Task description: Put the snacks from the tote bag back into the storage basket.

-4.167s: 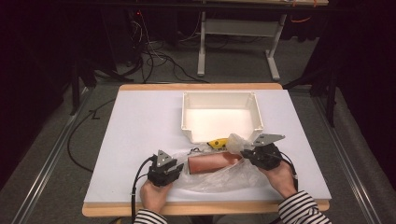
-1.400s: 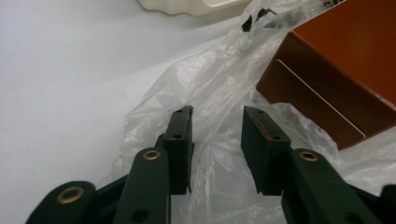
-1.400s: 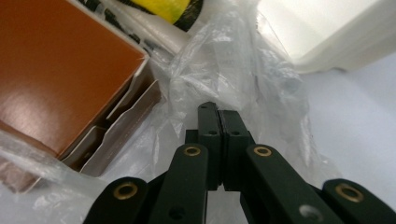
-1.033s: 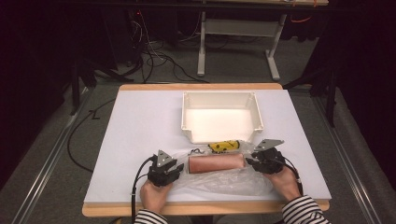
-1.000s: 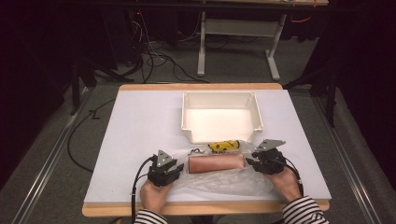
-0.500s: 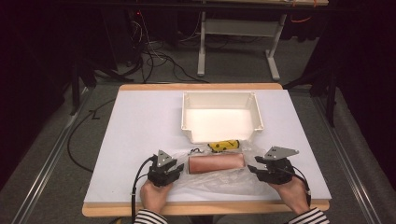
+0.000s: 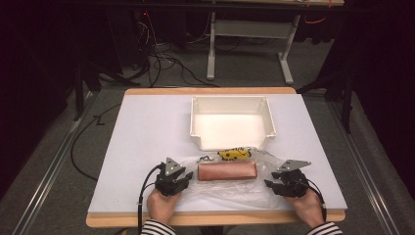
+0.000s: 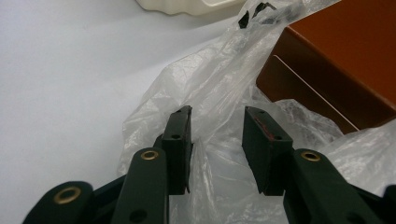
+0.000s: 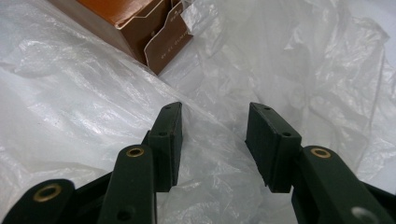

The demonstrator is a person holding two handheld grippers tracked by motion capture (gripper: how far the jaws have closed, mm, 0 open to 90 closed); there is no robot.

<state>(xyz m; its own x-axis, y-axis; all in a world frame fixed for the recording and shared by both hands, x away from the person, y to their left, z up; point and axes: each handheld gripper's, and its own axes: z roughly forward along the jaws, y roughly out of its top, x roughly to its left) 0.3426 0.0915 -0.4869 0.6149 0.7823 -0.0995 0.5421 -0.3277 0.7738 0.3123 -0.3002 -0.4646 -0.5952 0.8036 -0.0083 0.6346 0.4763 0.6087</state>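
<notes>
Left tool (image 8: 217, 135) and right tool (image 9: 214, 133): jaws parted, gripping nothing, plastic bag (image 7: 244, 183) film between them. Brown box (image 7: 227, 171) lies between the tools on the bag. Risk: a shallow pinch slips off the thin film, or tears it.

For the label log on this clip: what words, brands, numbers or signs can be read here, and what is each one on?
Brown box, end flap: a line of small pale print, too blurred to read.
Yellow item beside the white bin: dark markings, too small to read.
Clear plastic bag: no print visible.
Nothing else carries text.
</notes>
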